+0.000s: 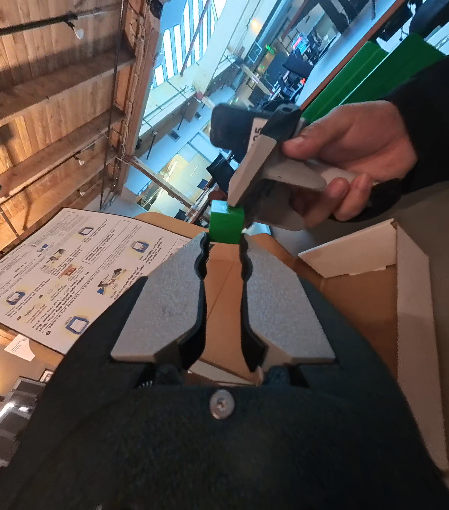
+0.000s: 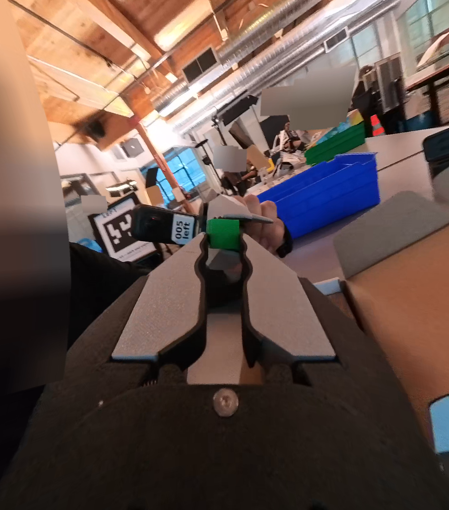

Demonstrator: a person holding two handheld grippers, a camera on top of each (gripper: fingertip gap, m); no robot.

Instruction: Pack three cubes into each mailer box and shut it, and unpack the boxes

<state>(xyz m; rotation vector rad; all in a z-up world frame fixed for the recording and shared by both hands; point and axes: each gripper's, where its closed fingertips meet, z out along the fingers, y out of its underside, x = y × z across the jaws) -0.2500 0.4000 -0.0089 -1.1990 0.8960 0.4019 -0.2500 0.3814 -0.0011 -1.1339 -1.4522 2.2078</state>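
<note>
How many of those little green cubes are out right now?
1: a small green wooden-looking cube, pinched at the tips of both grippers at once, above the open cardboard mailer box. Others may be hidden.

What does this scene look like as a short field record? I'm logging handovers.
cube: small green cube, held in the air
left gripper: closed on cube
right gripper: closed on the same cube
box: open brown-and-white cardboard mailer box, below the grippers
sheet: printed instruction sheet, beside the box
</note>
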